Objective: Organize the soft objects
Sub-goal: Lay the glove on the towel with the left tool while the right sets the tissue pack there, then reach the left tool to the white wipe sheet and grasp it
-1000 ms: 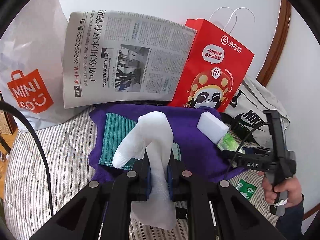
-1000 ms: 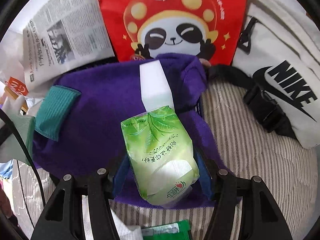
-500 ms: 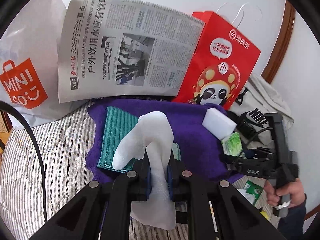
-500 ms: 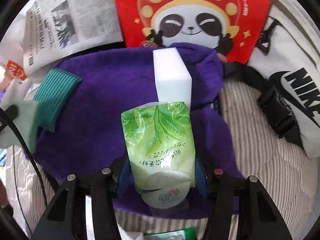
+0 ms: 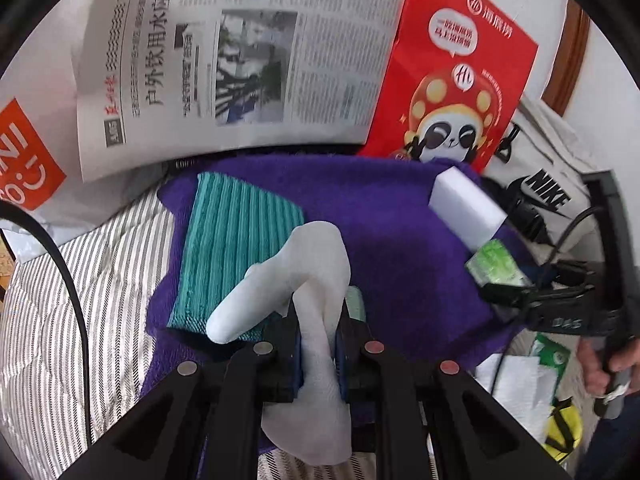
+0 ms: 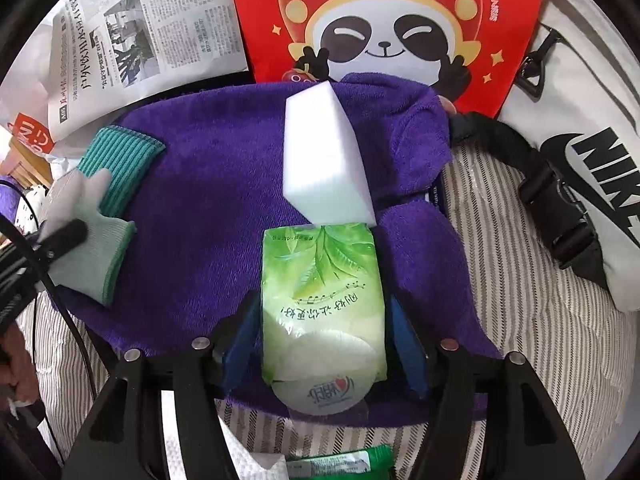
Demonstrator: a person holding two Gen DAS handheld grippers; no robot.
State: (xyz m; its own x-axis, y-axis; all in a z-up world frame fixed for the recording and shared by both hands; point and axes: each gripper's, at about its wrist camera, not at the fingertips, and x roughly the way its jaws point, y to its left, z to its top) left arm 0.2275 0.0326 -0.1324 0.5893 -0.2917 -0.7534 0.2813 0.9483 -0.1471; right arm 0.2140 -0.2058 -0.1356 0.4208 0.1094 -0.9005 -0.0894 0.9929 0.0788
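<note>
The green tissue pack (image 6: 322,304) lies on the purple towel (image 6: 200,208), near its front edge, its far end touching the white foam block (image 6: 322,148) that sits toward the towel's back right corner. The right gripper (image 6: 322,344) straddles the pack with its jaws opening; the blue pads stand just off the plastic on both sides, so the pack looks let go rather than held. My worry is that the slick, puffy wrapper clings to a pad as the gripper pulls away, and the pack is dragged off the front edge onto the striped bedding (image 6: 520,320), or nudges the block askew. The wrapper is glossy and crinkled, leaf-printed, with a round white label at the near end, and looks soft enough to dent.

The left gripper (image 5: 318,344) is clamped tight on a pale glove (image 5: 304,280), which hangs limp over the towel's front left part, fingers drooping onto the teal ribbed cloth (image 5: 236,248). The glove is thin knit with a green cuff, and will flop wherever it falls. If dropped from here it could land in a heap across the teal cloth, or drag that cloth out of line.

Behind the towel lean a newspaper (image 5: 240,60) and a red panda bag (image 5: 452,80), with a white Nike bag (image 6: 580,140) off the right edge
</note>
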